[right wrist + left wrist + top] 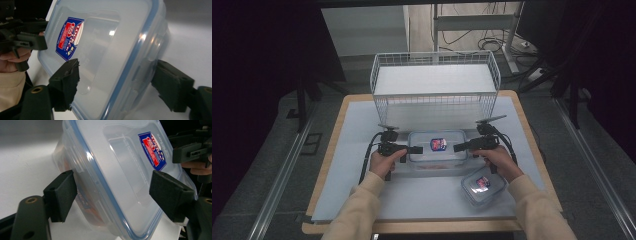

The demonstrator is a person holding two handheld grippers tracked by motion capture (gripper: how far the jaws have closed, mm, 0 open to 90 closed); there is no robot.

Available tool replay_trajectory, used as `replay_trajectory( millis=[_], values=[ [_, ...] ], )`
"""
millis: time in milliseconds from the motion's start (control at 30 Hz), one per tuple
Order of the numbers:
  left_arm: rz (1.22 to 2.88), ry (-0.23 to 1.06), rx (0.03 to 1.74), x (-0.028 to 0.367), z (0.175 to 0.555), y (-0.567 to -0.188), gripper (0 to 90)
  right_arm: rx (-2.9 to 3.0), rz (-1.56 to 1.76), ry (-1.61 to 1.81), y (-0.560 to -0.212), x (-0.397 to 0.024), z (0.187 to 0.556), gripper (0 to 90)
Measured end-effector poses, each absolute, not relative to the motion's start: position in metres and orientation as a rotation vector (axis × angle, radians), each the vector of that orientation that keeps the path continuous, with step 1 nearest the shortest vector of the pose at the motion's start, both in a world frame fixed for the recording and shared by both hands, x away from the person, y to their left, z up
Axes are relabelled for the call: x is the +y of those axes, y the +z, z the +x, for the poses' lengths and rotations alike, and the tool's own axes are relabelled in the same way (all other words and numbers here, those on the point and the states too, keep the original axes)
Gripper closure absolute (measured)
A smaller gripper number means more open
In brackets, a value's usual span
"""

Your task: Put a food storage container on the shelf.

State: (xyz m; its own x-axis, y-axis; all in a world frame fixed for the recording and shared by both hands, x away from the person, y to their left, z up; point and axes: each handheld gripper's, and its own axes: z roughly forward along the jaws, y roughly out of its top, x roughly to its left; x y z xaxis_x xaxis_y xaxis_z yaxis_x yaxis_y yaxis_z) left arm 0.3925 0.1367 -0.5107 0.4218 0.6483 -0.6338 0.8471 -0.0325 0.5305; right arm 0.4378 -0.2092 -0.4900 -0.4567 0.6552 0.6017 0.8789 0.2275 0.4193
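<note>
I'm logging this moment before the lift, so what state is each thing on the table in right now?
Large container: lid on, flat on the table, a gripper at each end.
Small container: lid on, lying apart near the right forearm.
Wire basket: upright, nothing visible inside.
Left gripper: jaws straddle the large container's end, not clearly pressing.
Right gripper: jaws straddle the other end, likewise.

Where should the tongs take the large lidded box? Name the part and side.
Grip the large lidded box at its two short ends, left tongs from the left, right tongs from the right: it lies flat, and the lid's rim and end latches give purchase.
</note>
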Motion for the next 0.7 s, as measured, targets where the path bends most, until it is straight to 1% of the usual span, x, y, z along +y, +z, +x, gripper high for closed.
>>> replay_trajectory(
  millis=[133, 233, 567, 700],
  values=[
    [1.749, -0.252, 1.296, 0.139, 0.388, -0.507, 30.8, -2.172, -1.425, -1.092, -0.488, -0.216, 0.436, 33.5],
    [1.740, -0.241, 1.291, 0.140, 0.384, -0.505, 34.1, -2.167, -1.412, -1.119, -0.487, -0.220, 0.433, 36.8],
    [1.726, -0.194, 1.252, 0.143, 0.370, -0.501, 41.2, -2.156, -1.405, -1.207, -0.485, -0.227, 0.418, 43.2],
    [1.716, -0.207, 1.244, 0.145, 0.369, -0.501, 43.1, -2.148, -1.412, -1.220, -0.484, -0.227, 0.416, 44.2]
  ],
)
